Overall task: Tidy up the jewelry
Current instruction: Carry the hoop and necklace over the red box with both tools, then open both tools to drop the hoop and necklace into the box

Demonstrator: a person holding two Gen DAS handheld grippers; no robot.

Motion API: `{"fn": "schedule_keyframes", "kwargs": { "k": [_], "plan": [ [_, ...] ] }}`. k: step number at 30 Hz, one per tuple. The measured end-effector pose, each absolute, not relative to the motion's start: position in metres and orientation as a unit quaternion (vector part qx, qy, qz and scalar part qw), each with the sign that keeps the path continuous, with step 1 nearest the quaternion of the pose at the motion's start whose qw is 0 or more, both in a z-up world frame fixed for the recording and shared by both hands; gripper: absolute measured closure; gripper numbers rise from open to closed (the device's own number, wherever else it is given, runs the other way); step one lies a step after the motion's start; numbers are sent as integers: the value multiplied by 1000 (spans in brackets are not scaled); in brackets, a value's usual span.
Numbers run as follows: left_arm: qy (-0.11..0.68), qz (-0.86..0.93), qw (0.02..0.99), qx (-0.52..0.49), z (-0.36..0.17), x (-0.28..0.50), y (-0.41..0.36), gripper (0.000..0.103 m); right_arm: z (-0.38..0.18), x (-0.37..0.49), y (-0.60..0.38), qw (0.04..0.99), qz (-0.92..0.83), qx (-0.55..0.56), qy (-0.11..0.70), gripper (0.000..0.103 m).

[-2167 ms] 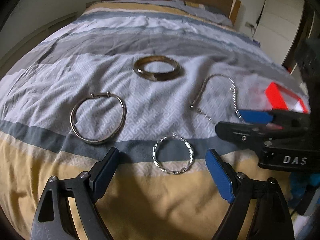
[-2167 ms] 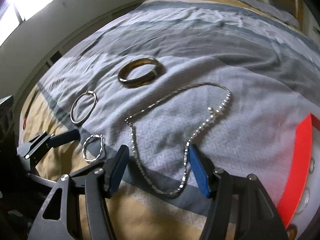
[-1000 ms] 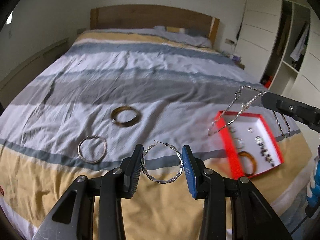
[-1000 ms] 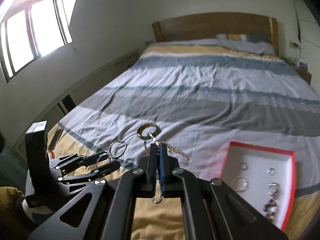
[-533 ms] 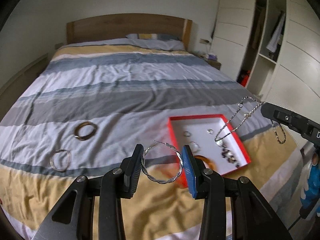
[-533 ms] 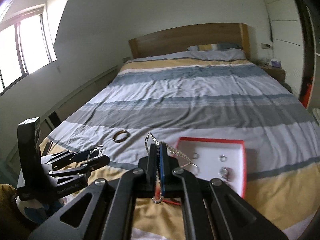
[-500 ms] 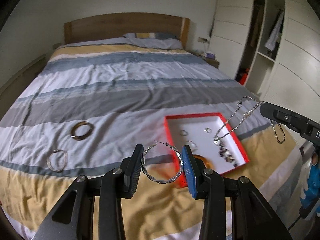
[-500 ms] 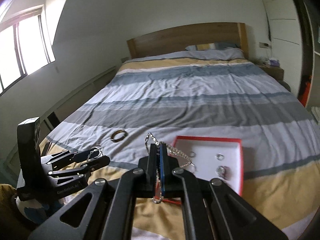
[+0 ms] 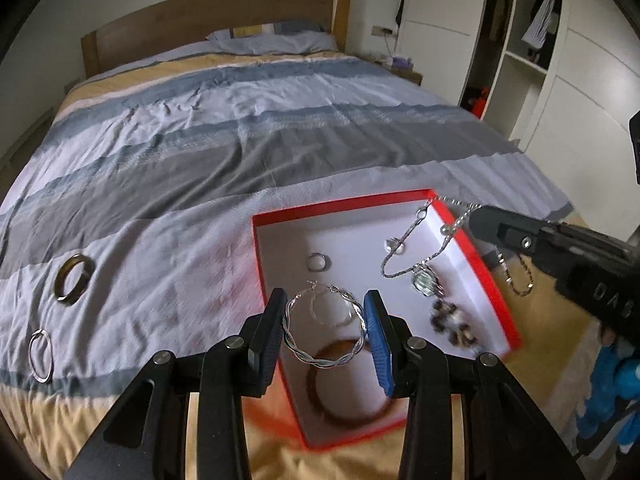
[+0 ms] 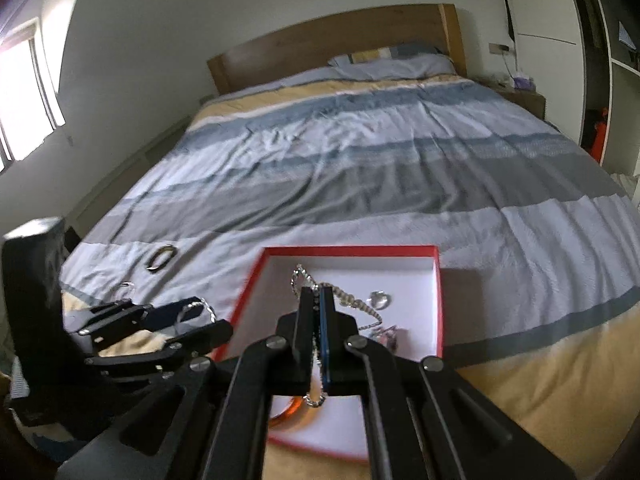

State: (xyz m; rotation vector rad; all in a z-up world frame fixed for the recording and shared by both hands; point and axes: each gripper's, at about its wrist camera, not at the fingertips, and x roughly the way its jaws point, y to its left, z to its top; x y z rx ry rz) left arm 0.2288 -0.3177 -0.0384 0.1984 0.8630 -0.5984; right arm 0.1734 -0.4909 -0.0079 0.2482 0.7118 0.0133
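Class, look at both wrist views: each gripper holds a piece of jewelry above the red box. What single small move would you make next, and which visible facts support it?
Probably lower the left gripper a little and open its jaws. They clamp the twisted silver hoop, which hangs over the red box, so it should land inside. The right gripper can follow with its silver chain.

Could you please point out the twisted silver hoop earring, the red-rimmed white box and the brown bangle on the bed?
twisted silver hoop earring (image 9: pixel 325 361), left wrist view, lower rim.
red-rimmed white box (image 9: pixel 344 204), left wrist view, far rim.
brown bangle (image 9: pixel 73 274), left wrist view, band.
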Motion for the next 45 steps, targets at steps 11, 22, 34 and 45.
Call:
{"fn": "schedule_keyframes", "kwargs": {
  "k": [11,22,34,45],
  "plan": [
    [422,-267,858,122,-85,264,-352,64,-59,219,-513,922,-22,91,375,100],
    [436,-268,851,121,-108,271,-358,64,-93,230,-523,907,-31,108,405,100],
    [433,-270,852,120,-110,269,-359,64,-99,234,-521,904,-38,104,414,99],
    [434,-275,850,117,-108,268,-356,62,-94,229,-520,904,-55,103,411,83]
  ]
}}
